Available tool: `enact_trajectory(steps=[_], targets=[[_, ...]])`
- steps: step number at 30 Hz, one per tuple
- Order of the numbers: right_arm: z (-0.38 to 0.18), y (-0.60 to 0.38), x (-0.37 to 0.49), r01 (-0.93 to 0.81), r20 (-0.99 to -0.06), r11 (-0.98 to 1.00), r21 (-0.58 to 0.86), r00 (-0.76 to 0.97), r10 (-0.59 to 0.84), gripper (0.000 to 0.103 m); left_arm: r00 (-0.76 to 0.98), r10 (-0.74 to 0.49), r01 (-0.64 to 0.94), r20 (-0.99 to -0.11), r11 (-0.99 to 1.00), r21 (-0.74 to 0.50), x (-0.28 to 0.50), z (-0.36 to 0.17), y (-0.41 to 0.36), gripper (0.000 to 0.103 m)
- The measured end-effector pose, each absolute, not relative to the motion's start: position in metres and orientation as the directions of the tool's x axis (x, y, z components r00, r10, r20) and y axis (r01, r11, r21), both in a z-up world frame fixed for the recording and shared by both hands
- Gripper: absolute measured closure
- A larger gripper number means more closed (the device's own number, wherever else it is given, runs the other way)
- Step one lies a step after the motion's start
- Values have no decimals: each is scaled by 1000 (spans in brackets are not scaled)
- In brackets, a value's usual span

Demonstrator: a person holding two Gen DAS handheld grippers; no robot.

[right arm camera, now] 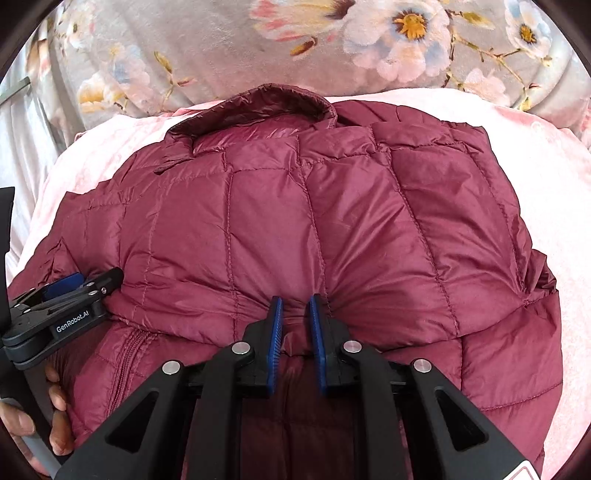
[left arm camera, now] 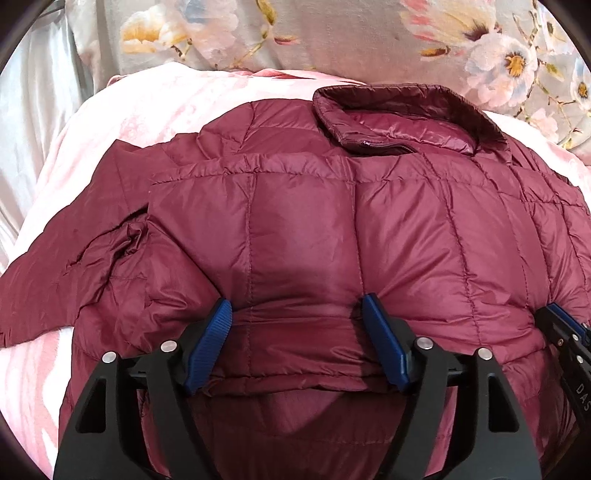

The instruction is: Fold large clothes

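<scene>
A maroon quilted puffer jacket (left arm camera: 332,221) lies on a pink blanket, collar (left arm camera: 406,110) at the far end, its lower part folded up over the body. My left gripper (left arm camera: 295,302) stands open, wide apart, straddling the puffy folded edge. One sleeve (left arm camera: 74,258) trails out to the left. In the right wrist view the jacket (right arm camera: 332,221) fills the frame, and my right gripper (right arm camera: 295,301) is shut on a pinch of the folded edge, the fabric puckering toward its pads. The left gripper (right arm camera: 92,284) shows at the left, a hand (right arm camera: 55,417) behind it.
The pink blanket (left arm camera: 147,103) covers the bed under and around the jacket. A grey floral cover (left arm camera: 332,33) lies behind the collar. Pale sheets (left arm camera: 29,110) hang at the far left. The jacket's zipper (right arm camera: 125,354) runs along the near left side.
</scene>
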State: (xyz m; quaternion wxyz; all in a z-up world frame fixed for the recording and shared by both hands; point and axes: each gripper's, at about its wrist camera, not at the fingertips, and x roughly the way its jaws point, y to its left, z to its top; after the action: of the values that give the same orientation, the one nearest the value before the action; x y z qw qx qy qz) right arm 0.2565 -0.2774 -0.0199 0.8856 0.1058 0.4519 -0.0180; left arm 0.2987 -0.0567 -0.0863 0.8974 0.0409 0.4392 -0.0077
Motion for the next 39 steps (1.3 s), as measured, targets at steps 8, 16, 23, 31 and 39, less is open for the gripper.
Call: enact_trajectory(steps=[8,16,23,31,39], targets=[[-21,-277,256,128,-806,979,159,590,54,89,616,39,37,-786,996,79,299,-87,-57,27],[-20,-276,257,128,-807,980,151,588,48,89,623,-60,16,-780,998,-64,278,-66,-16,22],[13,-255,205,137,-786,978,157,618,39,76,635,14,-275,-773,939,-209,227,-39,170,6],[6,-211,158,60,-791,987,151,607,84,68,552,164,-672,-818,668,-320,197,-72,377,7],[-5,-207,154,84,-797,988,126,602,50,62,571,144,-644,-808,689,-333,224,-55,383,91]])
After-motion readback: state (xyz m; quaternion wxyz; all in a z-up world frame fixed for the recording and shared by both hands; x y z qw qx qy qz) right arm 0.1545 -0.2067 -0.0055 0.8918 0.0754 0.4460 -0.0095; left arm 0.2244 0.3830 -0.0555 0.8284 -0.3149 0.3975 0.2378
